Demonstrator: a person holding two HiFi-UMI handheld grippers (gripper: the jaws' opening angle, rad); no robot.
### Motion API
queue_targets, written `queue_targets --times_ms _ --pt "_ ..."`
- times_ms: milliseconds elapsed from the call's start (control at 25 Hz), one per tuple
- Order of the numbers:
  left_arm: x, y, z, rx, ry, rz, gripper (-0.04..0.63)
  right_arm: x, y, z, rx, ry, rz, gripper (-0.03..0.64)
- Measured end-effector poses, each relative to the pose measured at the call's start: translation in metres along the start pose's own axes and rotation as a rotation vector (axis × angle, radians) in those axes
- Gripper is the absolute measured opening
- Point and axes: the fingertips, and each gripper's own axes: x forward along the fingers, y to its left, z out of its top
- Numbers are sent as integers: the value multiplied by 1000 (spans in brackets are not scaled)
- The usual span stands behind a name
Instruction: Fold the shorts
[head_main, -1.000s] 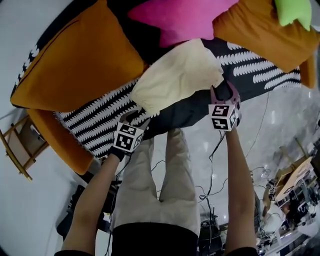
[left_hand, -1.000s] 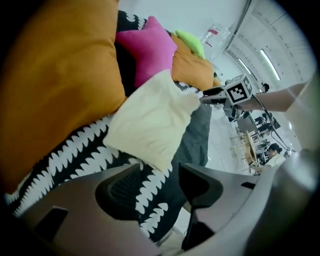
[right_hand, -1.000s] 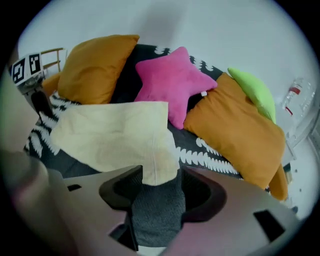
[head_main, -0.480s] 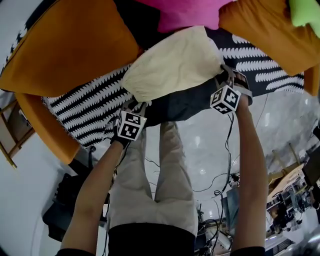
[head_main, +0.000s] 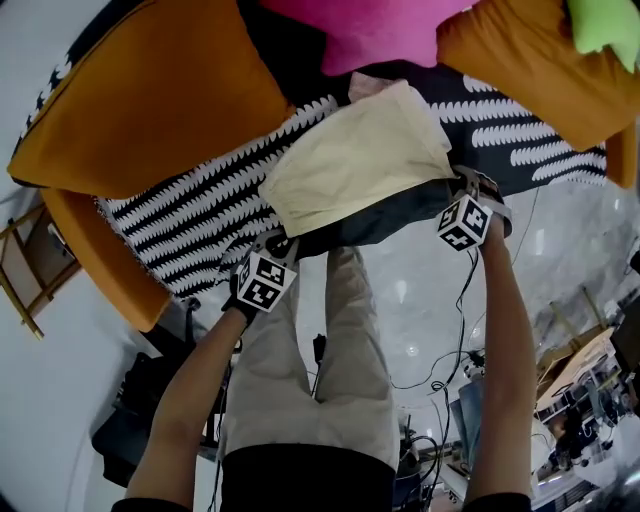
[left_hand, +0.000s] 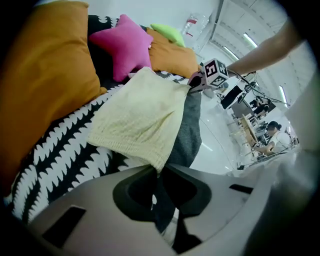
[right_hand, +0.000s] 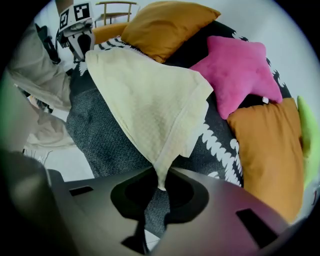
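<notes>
Sofa seat in dark grey upholstery (head_main: 385, 215) under a black-and-white zigzag throw (head_main: 190, 225), with orange cushions (head_main: 150, 100) either side of a pink star cushion (head_main: 375, 30). Shorts (head_main: 355, 165): pale yellow, waffle-knit, ribbed hem, lying just in front of the star cushion, long axis across the seat front, narrower end toward the star. Left gripper (head_main: 278, 243) and right gripper (head_main: 466, 182): jaws just closed in, each pinching a near corner of the cloth.

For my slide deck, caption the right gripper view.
Right gripper, having just closed, grips a corner of the pale yellow shorts; pink star pillow beyond.
</notes>
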Motion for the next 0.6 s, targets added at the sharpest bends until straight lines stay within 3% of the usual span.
queue_targets --times_ms 280,360,400,480,600 --pt "5 -38 -32 -61 35 -38 54 -2 13 -4 29 9 -23 64" --pt "6 -42 -38 -74 66 -37 88 -5 3 -3 97 -2 -61 117" --pt "4 -44 -41 -64 89 -46 136 -8 -1 -4 150 -9 -76 140" --pt "-4 -48 -47 -11 130 -71 199 -17 -4 -10 255 -16 -101 193" --pt "-30 -37 -49 163 155 -66 204 -36 6 -15 337 -17 -143 196"
